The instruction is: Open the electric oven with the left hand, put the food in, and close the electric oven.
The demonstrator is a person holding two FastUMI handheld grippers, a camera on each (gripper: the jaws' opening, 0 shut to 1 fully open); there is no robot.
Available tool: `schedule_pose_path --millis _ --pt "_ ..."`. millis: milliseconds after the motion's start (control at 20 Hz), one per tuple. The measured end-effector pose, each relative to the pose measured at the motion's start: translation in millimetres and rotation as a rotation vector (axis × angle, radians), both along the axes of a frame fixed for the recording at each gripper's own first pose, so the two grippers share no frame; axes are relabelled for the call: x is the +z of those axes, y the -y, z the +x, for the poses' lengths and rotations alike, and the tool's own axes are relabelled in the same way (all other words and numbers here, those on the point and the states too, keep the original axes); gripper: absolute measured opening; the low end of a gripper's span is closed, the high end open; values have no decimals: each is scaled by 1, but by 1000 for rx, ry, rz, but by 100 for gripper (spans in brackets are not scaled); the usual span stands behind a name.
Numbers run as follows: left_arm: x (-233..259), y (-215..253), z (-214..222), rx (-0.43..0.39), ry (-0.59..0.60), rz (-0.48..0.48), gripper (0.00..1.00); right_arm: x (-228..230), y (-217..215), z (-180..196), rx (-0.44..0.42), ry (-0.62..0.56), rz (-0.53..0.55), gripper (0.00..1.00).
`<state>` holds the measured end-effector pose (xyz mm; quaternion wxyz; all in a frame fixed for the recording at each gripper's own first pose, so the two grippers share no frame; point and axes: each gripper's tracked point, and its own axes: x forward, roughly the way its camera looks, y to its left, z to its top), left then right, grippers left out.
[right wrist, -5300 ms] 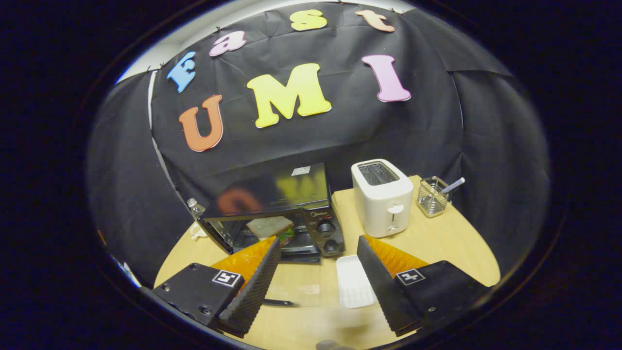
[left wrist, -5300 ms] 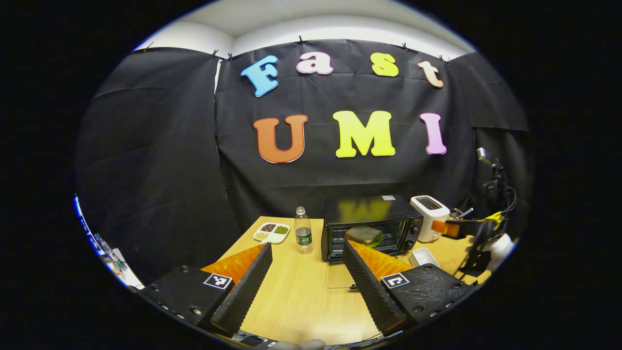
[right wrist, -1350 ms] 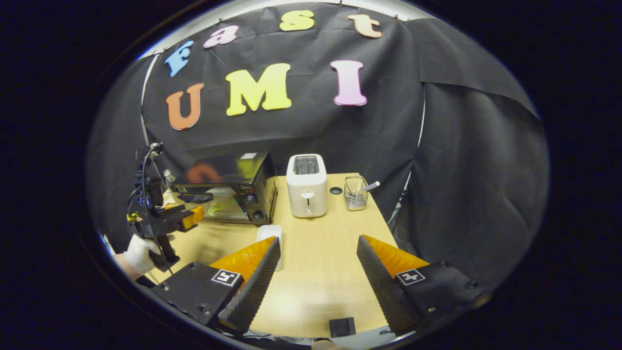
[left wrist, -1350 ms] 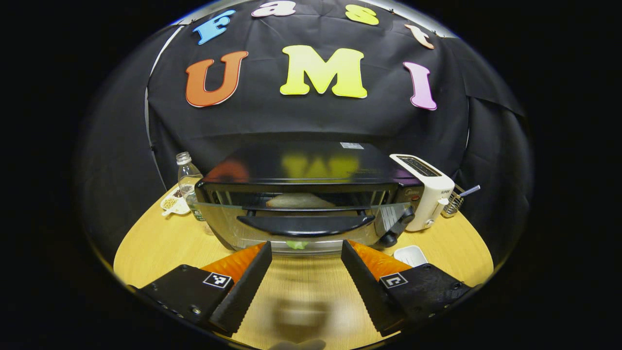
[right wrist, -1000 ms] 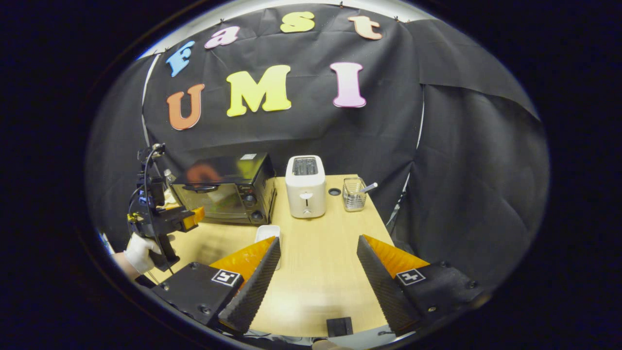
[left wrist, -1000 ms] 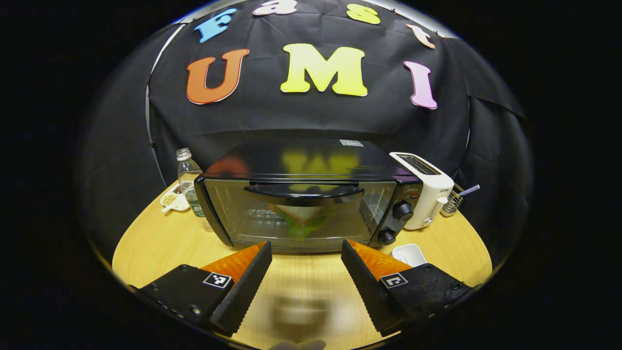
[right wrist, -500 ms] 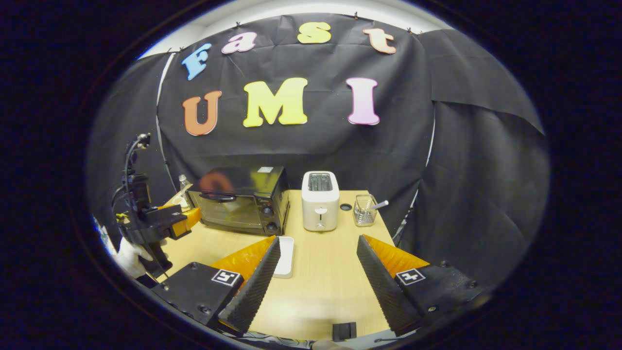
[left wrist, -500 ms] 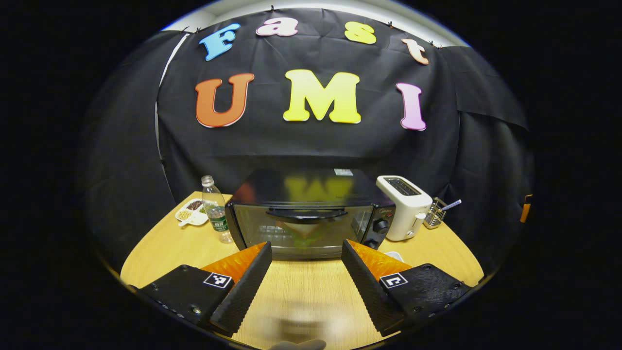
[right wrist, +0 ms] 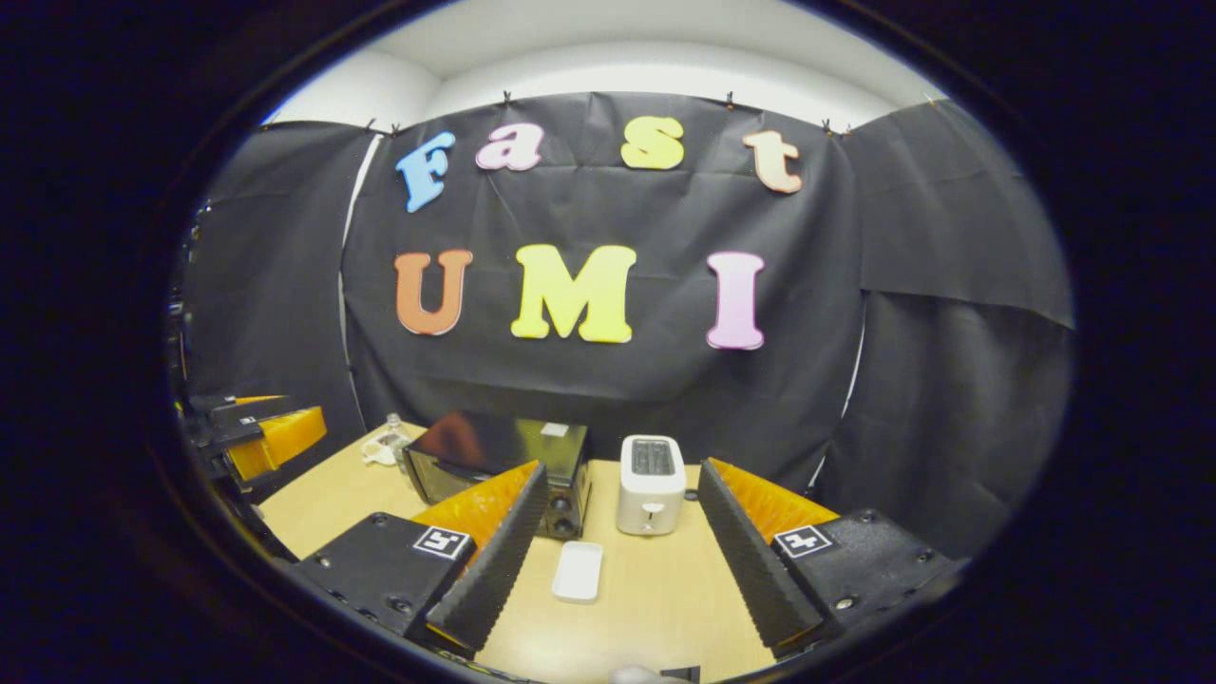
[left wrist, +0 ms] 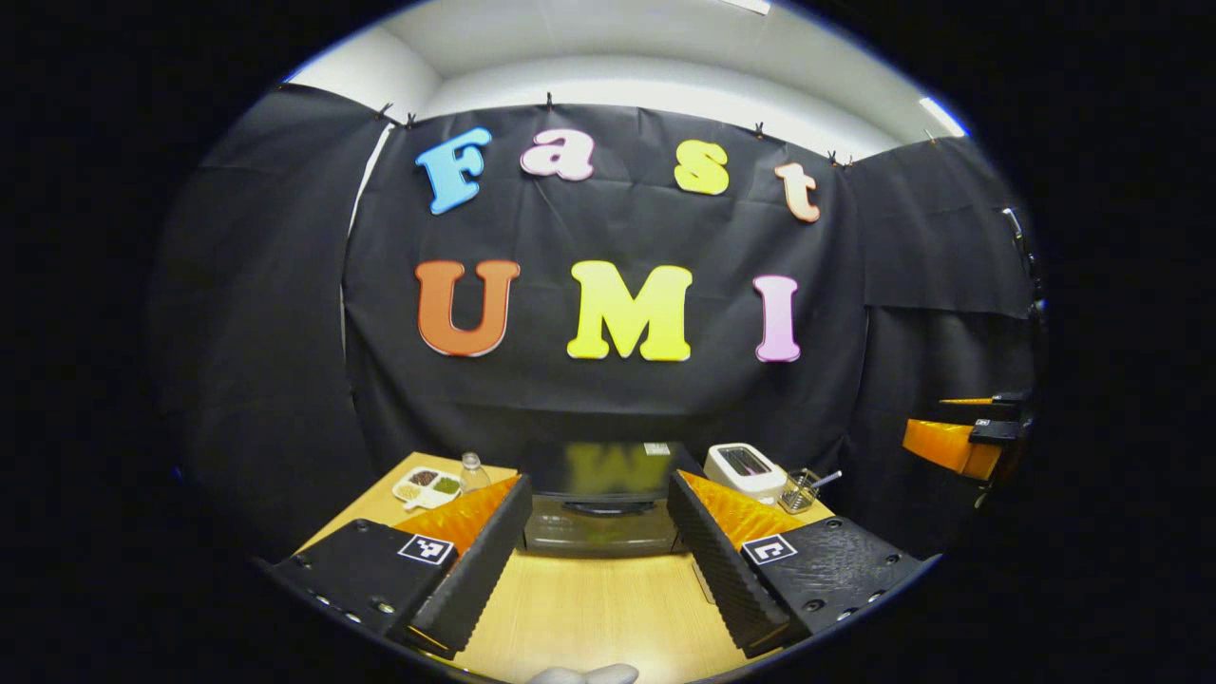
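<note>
- Both jaws stood wide, holding nothing: left gripper (left wrist: pixel 594 494), right gripper (right wrist: pixel 622 484).
- Electric oven (left wrist: pixel 594 503), door closed, sat ahead between the left gripper's fingers.
- Toaster (right wrist: pixel 649 484) stood between the right gripper's fingers.

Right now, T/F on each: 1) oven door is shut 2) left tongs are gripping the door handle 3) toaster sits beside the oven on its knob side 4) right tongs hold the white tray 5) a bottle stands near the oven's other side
1) True. The electric oven has its door up, with the handle across the front.
2) False. The left tongs are open, back from the oven and holding nothing.
3) True. The toaster stands right next to the oven's knobs.
4) False. The right tongs are open and empty; the white tray lies on the table.
5) True. The bottle stands by the oven's far side, next to a divided dish.
</note>
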<state>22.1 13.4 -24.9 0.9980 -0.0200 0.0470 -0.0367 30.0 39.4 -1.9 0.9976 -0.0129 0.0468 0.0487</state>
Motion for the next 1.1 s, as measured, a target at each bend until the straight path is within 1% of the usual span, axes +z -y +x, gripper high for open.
schedule_pose_path --millis 50,100,150,250,300,350,400,450,500,550,600,650,700,800,850,900,950,1000,1050,1100 --pt "11 -8 -8 18 23 5 95 12 -3 -4 3 25 10 100" --pt "22 -10 -12 26 42 7 94 24 -7 -9 3 49 13 92" --pt "32 -15 -19 33 69 12 94 35 -9 -14 4 73 19 91" --pt "50 -17 -29 31 102 10 94 52 -17 -24 7 110 35 91" --pt "56 -20 -32 31 111 8 94 58 -19 -27 4 125 38 100" --pt "62 -22 -37 27 127 6 94 62 -21 -30 0 138 36 100" --pt "66 -25 -41 30 129 8 94 64 -22 -34 -5 145 36 91" --pt "71 -29 -43 34 141 12 94 67 -25 -38 -6 149 44 91" --pt "73 -33 -44 36 142 12 94 67 -28 -42 -5 151 54 100" --pt "75 -34 -47 36 141 7 94 68 -30 -46 -5 150 60 91" --pt "79 -35 -49 38 151 -1 94 68 -30 -49 -7 148 62 100" --pt "83 -36 -52 36 154 1 94 68 -30 -52 -12 150 62 91" --pt "82 -38 -53 38 156 6 94 69 -29 -56 -17 153 64 100" --pt "87 -41 -56 36 167 13 94 68 -29 -62 -28 153 66 100" --pt "88 -41 -58 34 169 12 85 67 -29 -65 -28 151 66 100" --pt "89 -39 -58 31 168 11 94 67 -29 -68 -31 150 68 100" --pt "90 -40 -60 31 171 12 94 68 -28 -71 -32 154 69 91" --pt "93 -41 -61 32 174 16 94 70 -27 -72 -37 158 69 91" --pt "95 -41 -62 30 181 24 85 72 -25 -75 -40 164 70 100" --pt "97 -39 -63 24 187 29 94 74 -24 -75 -44 167 73 100"
